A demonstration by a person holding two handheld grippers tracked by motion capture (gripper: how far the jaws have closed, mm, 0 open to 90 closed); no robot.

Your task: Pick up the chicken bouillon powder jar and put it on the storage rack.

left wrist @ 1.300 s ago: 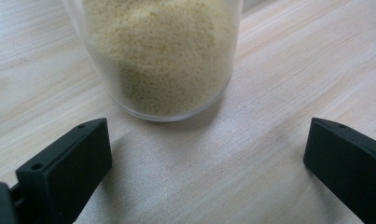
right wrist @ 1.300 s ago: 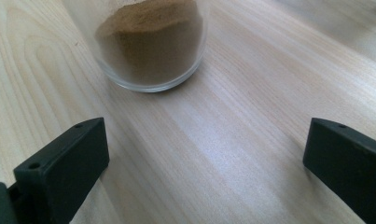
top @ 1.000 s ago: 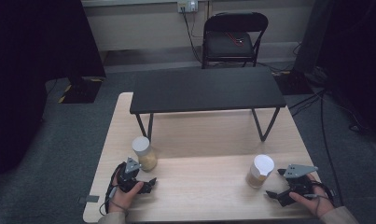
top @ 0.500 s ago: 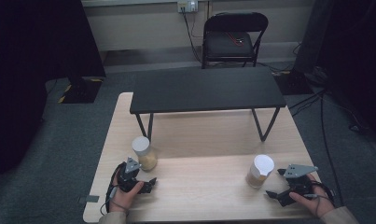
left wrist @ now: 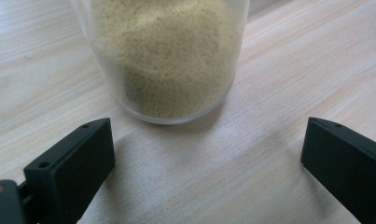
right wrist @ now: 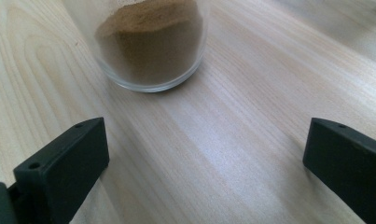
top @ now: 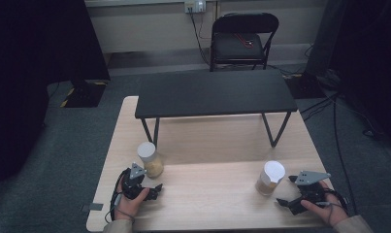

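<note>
A pale wood counter [top: 207, 194] carries a black bench [top: 215, 92], with grey carpet and a folding chair [top: 244, 41] beyond. The left gripper [left wrist: 204, 158], jaws apart though just narrowing, faces the grain jar [left wrist: 164, 56]. The right gripper [right wrist: 204, 158], jaws apart, faces the brown-powder jar [right wrist: 150, 42].

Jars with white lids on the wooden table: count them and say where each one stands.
2. The clear jar of pale yellow grains stands near the table's left edge, just ahead of the left tongs. The clear jar of brown powder stands at the right, beside the right tongs.
</note>
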